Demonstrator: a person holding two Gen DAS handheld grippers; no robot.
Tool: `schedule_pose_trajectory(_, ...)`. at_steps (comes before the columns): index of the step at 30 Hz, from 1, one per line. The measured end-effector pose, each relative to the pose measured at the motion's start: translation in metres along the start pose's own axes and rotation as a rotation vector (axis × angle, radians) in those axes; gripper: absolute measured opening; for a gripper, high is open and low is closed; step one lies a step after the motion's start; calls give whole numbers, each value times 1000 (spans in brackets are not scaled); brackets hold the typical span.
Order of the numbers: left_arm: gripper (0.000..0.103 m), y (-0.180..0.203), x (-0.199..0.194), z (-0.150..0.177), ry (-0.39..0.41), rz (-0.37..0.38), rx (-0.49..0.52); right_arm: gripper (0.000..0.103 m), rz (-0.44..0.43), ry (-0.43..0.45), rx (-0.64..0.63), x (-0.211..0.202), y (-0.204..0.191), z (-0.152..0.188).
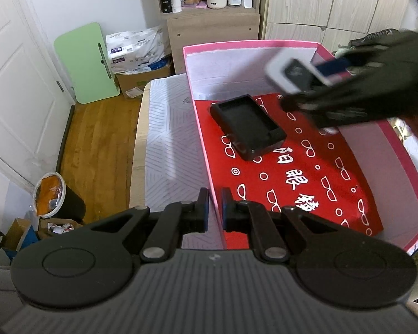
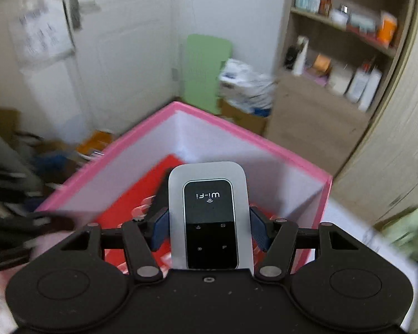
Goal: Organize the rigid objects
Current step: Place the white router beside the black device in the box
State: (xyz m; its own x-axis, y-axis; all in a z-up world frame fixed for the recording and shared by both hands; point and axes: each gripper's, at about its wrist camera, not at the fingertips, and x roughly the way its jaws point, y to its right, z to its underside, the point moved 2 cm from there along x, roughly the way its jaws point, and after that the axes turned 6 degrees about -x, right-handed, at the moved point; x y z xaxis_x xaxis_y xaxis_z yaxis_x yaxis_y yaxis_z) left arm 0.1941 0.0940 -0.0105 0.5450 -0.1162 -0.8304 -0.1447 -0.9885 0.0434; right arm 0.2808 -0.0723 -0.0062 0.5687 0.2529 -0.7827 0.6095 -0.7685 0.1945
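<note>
A pink box [image 1: 253, 45] with white inner walls stands on the bed; a red patterned sheet [image 1: 315, 178] lines its floor. A black rectangular tray-like case [image 1: 248, 126] lies on the sheet at the far left. My left gripper [image 1: 215, 208] straddles the box's near left wall, its jaws close together with that wall in the narrow gap. My right gripper [image 2: 209, 222] is shut on a white Wi-Fi device [image 2: 209, 217] with a black screen, held above the box [image 2: 250, 142]. It appears blurred in the left wrist view [image 1: 295, 73], over the box's far right.
A wooden shelf unit [image 1: 209, 14] with bottles and jars stands beyond the box. A green board [image 1: 86, 64], bags and a cardboard box lean by the wall. A bin [image 1: 55, 197] stands on the wood floor at the left. The bed's white cover [image 1: 167, 144] lies left of the box.
</note>
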Motion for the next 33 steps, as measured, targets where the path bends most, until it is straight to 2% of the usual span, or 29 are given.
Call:
schedule_pose_trajectory(2, 9, -2, 0, 1, 1, 9, -8, 65, 62, -41, -20, 19, 1, -8)
schedule_pose_trajectory(4, 9, -4, -1, 0, 0, 22, -19, 65, 75, -86, -11, 32, 6, -12)
schedule_pose_trajectory(12, 10, -7, 0, 0, 7, 51, -28, 65, 1, -200, 66, 53, 3, -12)
schedule_pose_trajectory(14, 10, -8, 0, 0, 8, 55, -30, 65, -11, -224, 134, 56, 5, -13)
schedule_pose_trajectory(19, 10, -9, -1, 1, 9, 61, -36, 65, -109, -309, 424, 66, 30, -7)
schedule_pose_trajectory(22, 11, -10, 0, 0, 9, 65, -38, 64, -55, -310, 449, 67, 36, -3)
schedule_pose_trajectory(26, 11, -9, 0, 0, 8, 72, -39, 64, -54, -310, 471, 67, 36, -3)
schedule_pose_trajectory(30, 11, -12, 2, 0, 7, 76, -44, 63, -10, -310, 462, 73, 32, -4)
schedule_pose_trajectory(33, 11, -12, 1, 0, 7, 77, -45, 65, -40, -317, 545, 74, 37, -1)
